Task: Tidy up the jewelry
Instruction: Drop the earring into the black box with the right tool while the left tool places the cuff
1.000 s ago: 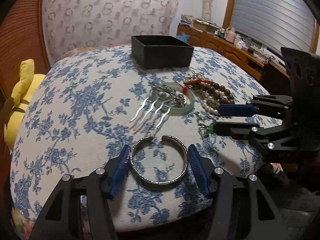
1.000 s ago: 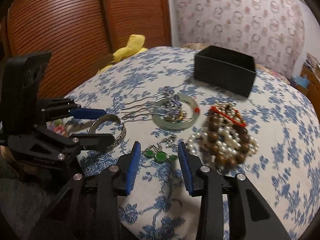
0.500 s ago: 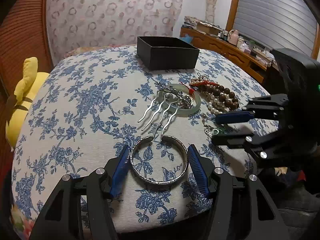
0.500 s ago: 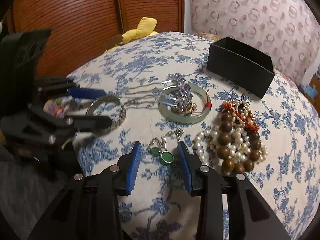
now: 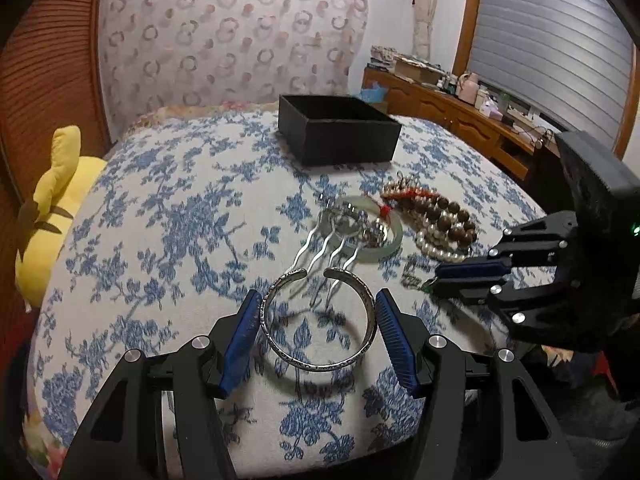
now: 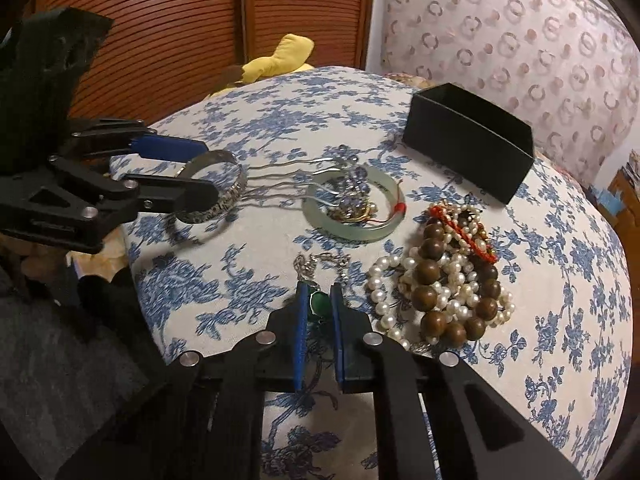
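Note:
My left gripper (image 5: 318, 300) is shut on a silver cuff bangle (image 5: 320, 364), its pads pressing both sides; the bangle also shows in the right wrist view (image 6: 228, 196), lifted a little above the cloth. My right gripper (image 6: 319, 292) is shut on green-stone earrings (image 6: 319, 303) with silver chains. A pale jade bangle (image 6: 354, 232) lies mid-table with a silver hair comb (image 5: 320, 252) across it. Pearl and brown bead strands (image 6: 444, 280) lie to its right. A black open box (image 5: 340, 132) stands at the back.
The jewelry lies on a blue-flowered cloth (image 5: 160, 240) over a rounded surface. A yellow plush toy (image 5: 52, 208) sits off its left edge. A wooden sideboard (image 5: 460, 112) with clutter stands far right. Slatted wooden doors (image 6: 180, 20) rise behind.
My right gripper has closed on the green earrings. My left gripper has gripped the silver bangle and raised it slightly off the cloth.

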The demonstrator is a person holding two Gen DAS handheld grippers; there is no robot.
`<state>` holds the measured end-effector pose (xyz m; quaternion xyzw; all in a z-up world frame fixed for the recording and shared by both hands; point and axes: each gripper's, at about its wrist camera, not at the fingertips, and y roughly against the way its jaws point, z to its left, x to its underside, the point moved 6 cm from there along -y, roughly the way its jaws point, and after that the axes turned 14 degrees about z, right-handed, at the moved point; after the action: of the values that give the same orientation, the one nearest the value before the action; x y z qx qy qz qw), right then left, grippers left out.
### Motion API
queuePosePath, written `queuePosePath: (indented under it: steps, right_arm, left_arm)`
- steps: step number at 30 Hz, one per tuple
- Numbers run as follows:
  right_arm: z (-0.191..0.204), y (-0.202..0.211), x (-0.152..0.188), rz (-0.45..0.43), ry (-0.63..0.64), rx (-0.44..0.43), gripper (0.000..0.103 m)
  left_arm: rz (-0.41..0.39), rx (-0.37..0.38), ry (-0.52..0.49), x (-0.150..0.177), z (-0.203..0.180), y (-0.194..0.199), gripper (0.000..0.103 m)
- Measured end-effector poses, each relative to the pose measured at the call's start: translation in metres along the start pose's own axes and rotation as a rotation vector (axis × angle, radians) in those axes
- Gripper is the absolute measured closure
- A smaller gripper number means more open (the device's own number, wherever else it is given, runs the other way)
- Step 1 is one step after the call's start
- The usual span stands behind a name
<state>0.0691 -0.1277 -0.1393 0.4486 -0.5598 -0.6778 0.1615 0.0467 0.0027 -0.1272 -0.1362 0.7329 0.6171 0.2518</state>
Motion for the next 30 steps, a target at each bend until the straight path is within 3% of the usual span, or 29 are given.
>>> queuePosePath:
  steps: [15, 30]
  right_arm:
    - [-0.028, 0.060, -0.041, -0.163, -0.033, 0.054, 0.091]
    - [-0.105, 0.107, -0.105, -0.305, -0.085, 0.188, 0.091]
  left_arm:
    - [-0.065, -0.007, -0.016, -0.042, 0.000, 0.006, 0.047]
    - [-0.157, -0.020, -0.051, -0.113, -0.003, 0.004, 0.047]
